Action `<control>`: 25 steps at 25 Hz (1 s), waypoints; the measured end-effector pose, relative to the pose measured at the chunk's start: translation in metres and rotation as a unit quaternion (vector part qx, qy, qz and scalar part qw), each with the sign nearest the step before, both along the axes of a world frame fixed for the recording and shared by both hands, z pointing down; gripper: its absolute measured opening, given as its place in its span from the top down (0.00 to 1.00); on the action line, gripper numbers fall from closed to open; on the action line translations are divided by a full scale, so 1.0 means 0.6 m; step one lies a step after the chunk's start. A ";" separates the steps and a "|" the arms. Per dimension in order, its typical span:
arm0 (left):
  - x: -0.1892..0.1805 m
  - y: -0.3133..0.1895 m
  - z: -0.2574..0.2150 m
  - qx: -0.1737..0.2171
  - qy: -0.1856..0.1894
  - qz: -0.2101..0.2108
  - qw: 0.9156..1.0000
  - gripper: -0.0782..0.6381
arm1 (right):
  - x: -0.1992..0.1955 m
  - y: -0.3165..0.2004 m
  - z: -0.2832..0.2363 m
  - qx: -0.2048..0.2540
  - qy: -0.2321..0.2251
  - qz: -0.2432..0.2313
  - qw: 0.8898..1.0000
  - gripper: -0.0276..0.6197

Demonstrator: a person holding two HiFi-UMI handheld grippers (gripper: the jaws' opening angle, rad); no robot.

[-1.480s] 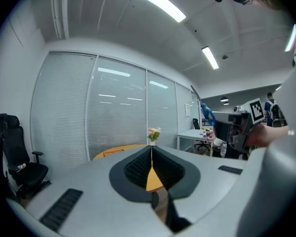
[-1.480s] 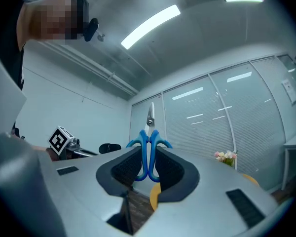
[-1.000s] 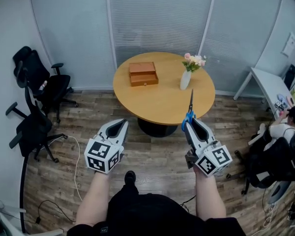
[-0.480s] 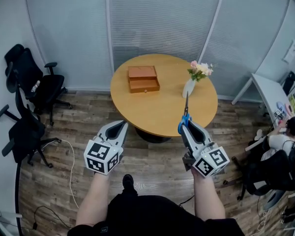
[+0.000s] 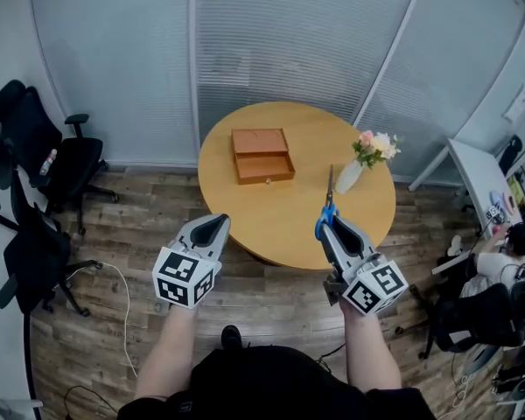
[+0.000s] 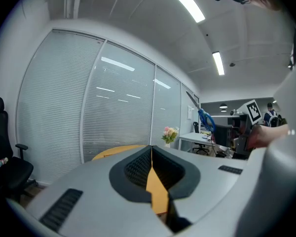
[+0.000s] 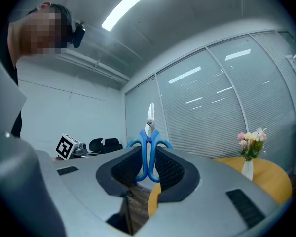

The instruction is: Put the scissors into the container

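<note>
Overhead, the head view shows a round wooden bench point(image 5: 280, 217) before a wall of glass panels with blinds. It carries a wooden container point(image 5: 262, 155) at its far left part and a white vase of flowers point(image 5: 364, 157) toward the right, the two well apart. Black office chairs point(image 5: 35, 156) stand on the plank floor at the left, and a white desk point(image 5: 481, 178) with a seated person point(image 5: 503, 243) fills the right edge. Both forearms reach forward side by side. The left gripper point(image 5: 217, 222) points at the bench's near rim, and the right gripper point(image 5: 325, 227) holds the scissors point(image 5: 329, 195) over the bench top with the blades aimed away, near the vase and well apart from the container. Next, the left gripper view shows its fingers point(image 6: 135, 169) pressed together tip to tip, with the yellow bench top beyond them, the flowers farther off, and the scissors raised at the right. Lastly, the right gripper view shows its fingers pinching the blue handles of the scissors, whose closed blades stand upright. The vase stands on the bench at the right, and the left gripper's marker cube sits at the left before the chairs.
</note>
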State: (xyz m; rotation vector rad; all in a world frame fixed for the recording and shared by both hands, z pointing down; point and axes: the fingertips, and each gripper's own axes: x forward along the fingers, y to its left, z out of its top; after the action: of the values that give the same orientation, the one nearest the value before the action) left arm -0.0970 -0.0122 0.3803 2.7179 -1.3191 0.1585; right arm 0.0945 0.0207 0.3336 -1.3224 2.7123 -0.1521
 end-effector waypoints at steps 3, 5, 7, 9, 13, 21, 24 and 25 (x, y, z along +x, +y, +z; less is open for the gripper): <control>-0.017 -0.037 0.004 0.002 0.001 0.003 1.000 0.87 | -0.014 -0.035 -0.005 0.001 0.004 0.005 1.000 0.80; -0.024 -0.059 0.012 -0.002 0.004 0.004 1.000 0.87 | -0.018 -0.058 -0.003 -0.001 0.004 0.008 1.000 0.80; -0.027 -0.076 0.024 -0.011 0.004 0.005 1.000 0.87 | -0.017 -0.078 0.005 -0.008 0.004 0.012 1.000 0.80; -0.025 -0.094 0.037 -0.020 0.000 0.006 1.000 0.87 | -0.012 -0.101 0.015 -0.015 0.002 0.013 1.000 0.80; -0.012 -0.137 0.055 -0.030 -0.009 0.004 0.999 0.87 | 0.006 -0.149 0.033 -0.018 -0.006 0.017 1.000 0.80; 0.039 -0.289 0.075 -0.038 -0.027 -0.015 0.999 0.87 | 0.058 -0.307 0.051 -0.009 -0.004 -0.005 1.000 0.80; 0.073 -0.348 0.073 -0.040 -0.032 -0.020 0.998 0.87 | 0.089 -0.377 0.055 -0.012 -0.008 -0.017 1.000 0.80; 0.085 -0.365 0.070 -0.038 -0.035 -0.022 0.998 0.87 | 0.099 -0.398 0.056 -0.013 -0.011 -0.021 1.000 0.80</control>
State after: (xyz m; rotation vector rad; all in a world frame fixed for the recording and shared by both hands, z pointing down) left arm -0.0460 -0.2315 0.4223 2.6408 -1.3592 0.2981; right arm 0.1541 -0.2181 0.3671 -1.2647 2.7306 -0.2059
